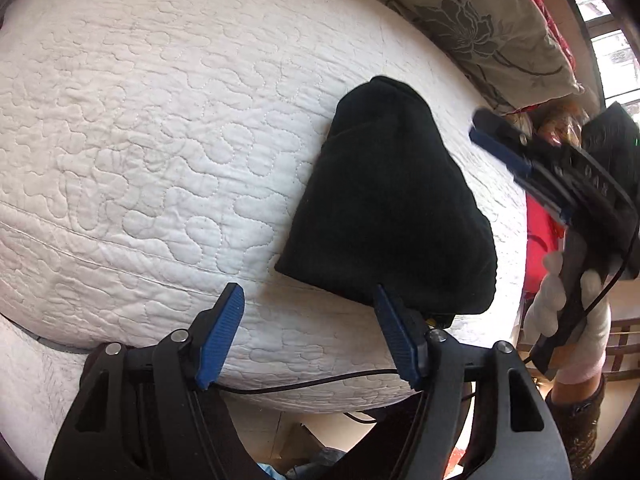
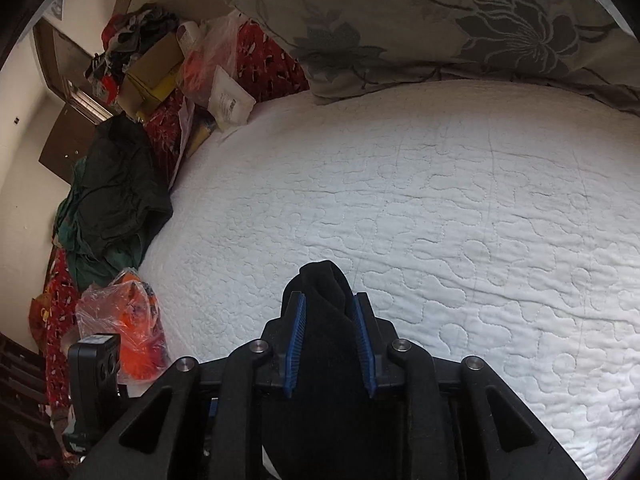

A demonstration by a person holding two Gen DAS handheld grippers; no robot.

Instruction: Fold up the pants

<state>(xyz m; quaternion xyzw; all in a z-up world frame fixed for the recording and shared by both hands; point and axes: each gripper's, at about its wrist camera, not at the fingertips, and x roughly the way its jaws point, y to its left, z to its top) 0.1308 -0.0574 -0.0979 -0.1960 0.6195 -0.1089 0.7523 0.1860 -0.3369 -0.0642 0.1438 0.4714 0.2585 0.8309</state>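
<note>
A folded black pair of pants lies on the white quilted bed, near its right edge. My left gripper is open and empty, its right finger just touching the near edge of those pants. My right gripper is shut on a black cloth that bulges up between its blue pads and hangs down behind them. In the left wrist view the right gripper is seen from the side, off to the right of the folded pants, held by a white-gloved hand.
A grey floral pillow lies along the far side of the bed. A heap of clothes, a dark green garment, orange plastic bags and boxes crowd the bed's left side. A black cable runs below the left gripper.
</note>
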